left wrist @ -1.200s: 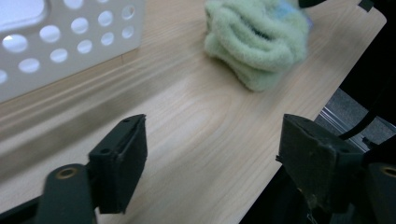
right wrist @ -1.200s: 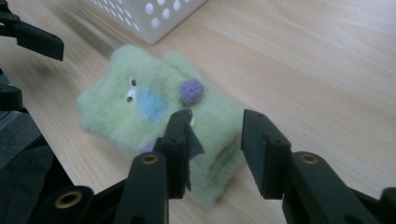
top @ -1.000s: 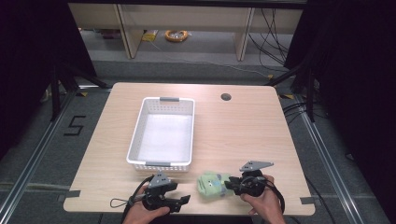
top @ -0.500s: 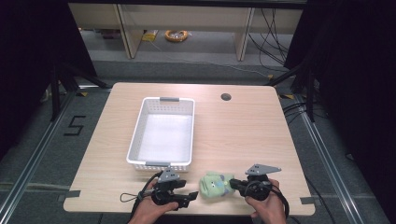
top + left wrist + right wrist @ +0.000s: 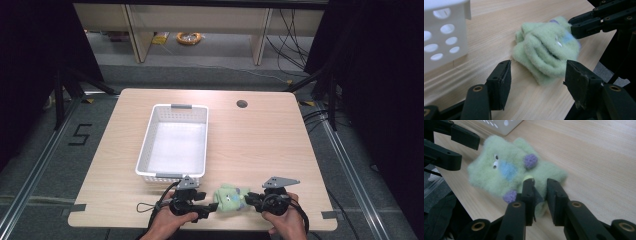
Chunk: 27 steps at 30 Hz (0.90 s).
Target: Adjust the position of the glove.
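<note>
A green plush toy (image 5: 229, 196) with a blue snout and purple ears lies near the table's front edge. My left gripper (image 5: 212, 207) comes at it from the left. In the left gripper view the left gripper (image 5: 537, 75) is open; its jaws have just been closing, with the toy's (image 5: 546, 47) near edge between them, untouched. My right gripper (image 5: 248, 200) meets the toy from the right. The right gripper (image 5: 540, 187) has narrow jaws pinching a flap of the toy (image 5: 504, 170); they have just been opening slightly, the flap still filling the gap.
A white perforated basket (image 5: 172, 107) stands empty just behind the left gripper, its corner close by (image 5: 444, 37). The wooden table (image 5: 260, 145) has a round cable hole (image 5: 242, 104) at the back. The table's front edge lies right beneath both hands.
My left gripper has moved right, up to the toy, and its jaws have narrowed. The right gripper and the toy have hardly shifted.
</note>
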Tool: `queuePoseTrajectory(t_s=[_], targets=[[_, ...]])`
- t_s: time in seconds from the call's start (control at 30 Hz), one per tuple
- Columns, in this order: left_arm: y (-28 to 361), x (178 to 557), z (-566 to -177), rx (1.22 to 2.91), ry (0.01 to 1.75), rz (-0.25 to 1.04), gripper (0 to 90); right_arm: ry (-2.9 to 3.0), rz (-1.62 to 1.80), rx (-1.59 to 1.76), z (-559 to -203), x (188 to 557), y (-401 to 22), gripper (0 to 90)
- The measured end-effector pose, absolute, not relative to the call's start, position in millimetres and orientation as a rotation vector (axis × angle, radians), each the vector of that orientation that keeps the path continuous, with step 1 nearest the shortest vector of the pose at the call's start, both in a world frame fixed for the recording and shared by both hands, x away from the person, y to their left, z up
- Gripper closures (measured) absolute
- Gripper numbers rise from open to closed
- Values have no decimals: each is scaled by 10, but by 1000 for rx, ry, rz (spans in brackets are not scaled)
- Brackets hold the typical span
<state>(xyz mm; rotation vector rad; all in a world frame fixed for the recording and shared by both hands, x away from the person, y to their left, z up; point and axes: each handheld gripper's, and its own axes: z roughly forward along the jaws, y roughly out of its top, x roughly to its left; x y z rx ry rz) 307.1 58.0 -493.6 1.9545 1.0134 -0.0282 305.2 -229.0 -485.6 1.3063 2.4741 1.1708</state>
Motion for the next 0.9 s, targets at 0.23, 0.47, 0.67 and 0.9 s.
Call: queuePoseTrajectory(t_s=[0.23, 0.47, 0.67, 0.9], targets=[[518, 3168, -5011, 1930, 1073, -150, 456, 2436, 1216, 1326, -4770, 3056, -2305, 675], [432, 3214, -5047, 1921, 1083, -208, 493, 2510, 1160, 1357, -4918, 3188, -2298, 677], [364, 3232, -5126, 1936, 1086, -218, 521, 2518, 1164, 1409, -4947, 3191, -2336, 675], [355, 3238, -5154, 1943, 1086, -230, 570, 2515, 1201, 1461, -4991, 3219, -2346, 641]])
